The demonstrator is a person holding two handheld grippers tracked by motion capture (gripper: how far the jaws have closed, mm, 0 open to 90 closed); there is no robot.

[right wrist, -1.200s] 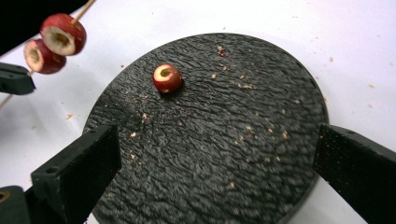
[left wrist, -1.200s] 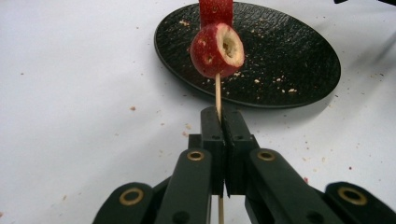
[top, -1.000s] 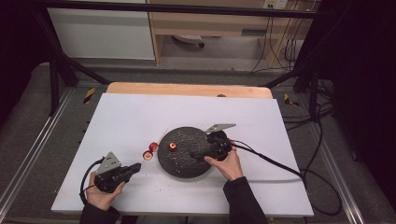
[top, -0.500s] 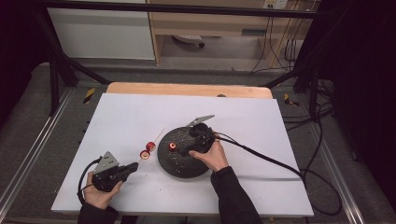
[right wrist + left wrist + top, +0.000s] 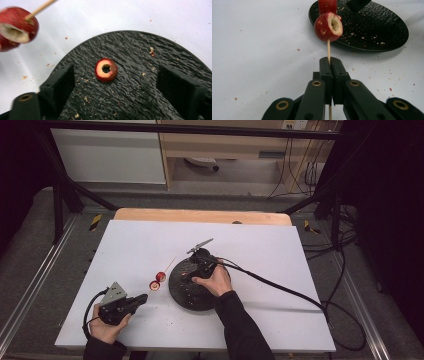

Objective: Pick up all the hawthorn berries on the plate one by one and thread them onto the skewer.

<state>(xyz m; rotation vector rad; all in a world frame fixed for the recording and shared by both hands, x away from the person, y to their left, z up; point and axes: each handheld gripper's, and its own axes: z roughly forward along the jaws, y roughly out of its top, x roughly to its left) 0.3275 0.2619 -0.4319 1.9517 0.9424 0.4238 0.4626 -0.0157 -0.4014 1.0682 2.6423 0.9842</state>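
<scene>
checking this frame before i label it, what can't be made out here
- Skewer: left gripper view, its lower end runs off the bottom edge behind the shut left gripper.
- Second fruit piece on the skewer: same view, cut off by the top edge.
- Cored fruit piece on the black plate: right gripper view, its underside is hidden.
- Right gripper: high view, the hand covers its jaws.

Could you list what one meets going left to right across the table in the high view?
Left gripper → two red fruit pieces on the skewer → black plate → right gripper → its cable.
</scene>
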